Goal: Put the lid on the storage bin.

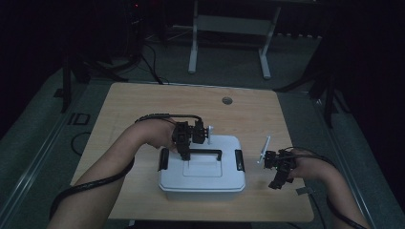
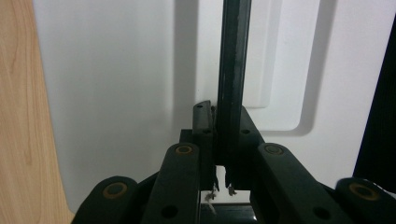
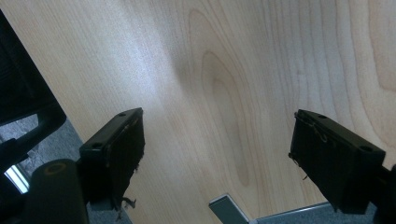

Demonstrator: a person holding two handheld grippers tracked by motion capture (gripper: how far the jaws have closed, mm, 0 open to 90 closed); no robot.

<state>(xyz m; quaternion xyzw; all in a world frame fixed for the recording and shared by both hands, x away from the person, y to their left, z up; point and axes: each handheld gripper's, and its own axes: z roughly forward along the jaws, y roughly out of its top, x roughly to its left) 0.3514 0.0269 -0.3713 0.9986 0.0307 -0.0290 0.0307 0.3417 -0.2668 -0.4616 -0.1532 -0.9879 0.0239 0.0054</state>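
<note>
Apparently unlabelled white box (image 1: 202,175), left claw (image 2: 220,140) clamped on its black handle (image 2: 232,70), right claw (image 3: 217,154) open over table (image 3: 210,70).

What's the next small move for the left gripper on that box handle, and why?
Probably a short, straight lift. The left gripper is already shut on the black handle of the white box, near the handle's left end. The right gripper is open over bare table, so it could steady the box if it tilts.
</note>
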